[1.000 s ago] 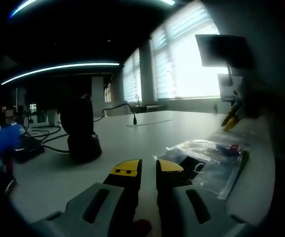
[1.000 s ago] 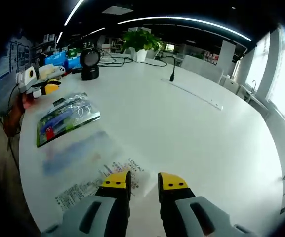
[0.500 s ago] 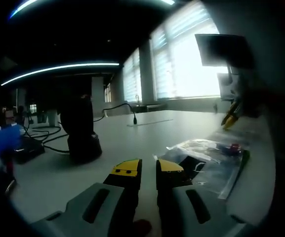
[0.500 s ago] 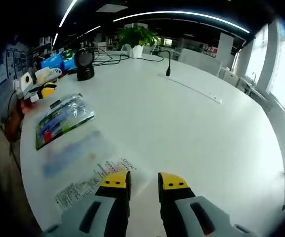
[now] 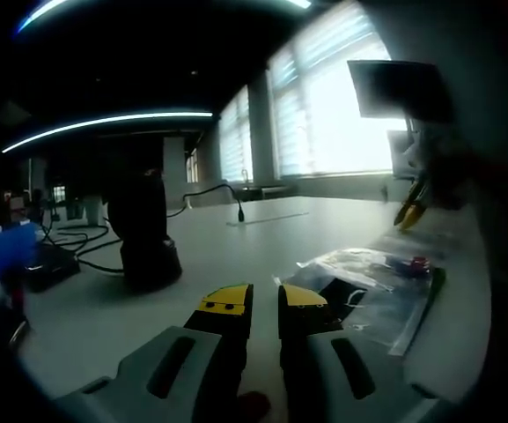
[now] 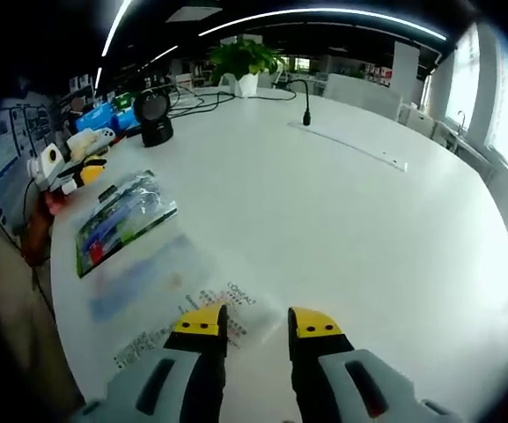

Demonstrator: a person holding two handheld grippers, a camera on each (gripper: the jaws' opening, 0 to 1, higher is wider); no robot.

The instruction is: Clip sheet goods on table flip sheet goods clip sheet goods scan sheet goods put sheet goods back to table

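Observation:
A flat translucent sheet packet [image 6: 161,295] with printed text lies on the white table [image 6: 350,238], just ahead of my right gripper [image 6: 258,322]. That gripper hovers above it, open, with nothing between the jaws. A clear bag of coloured goods [image 6: 121,216] lies beyond the packet. My left gripper [image 5: 264,298] rests low over the table with its jaws close together and nothing in them. The same clear bag [image 5: 377,282] lies to its right. A black scanner on a stand [image 5: 143,233] stands ahead on the left, also seen as the scanner [image 6: 154,115] at the far side. The left gripper [image 6: 64,159] shows at the table's edge.
A potted plant [image 6: 245,66], a black gooseneck microphone [image 6: 306,106] and a long flat strip [image 6: 350,150] sit at the far side. Cables [image 5: 86,247] run behind the scanner. Blue boxes [image 6: 104,113] stand at the left. The table edge runs close by on the left.
The right gripper view has shifted a little, so that camera moved slightly. The packet, bag and scanner lie as before. The left gripper view is unchanged.

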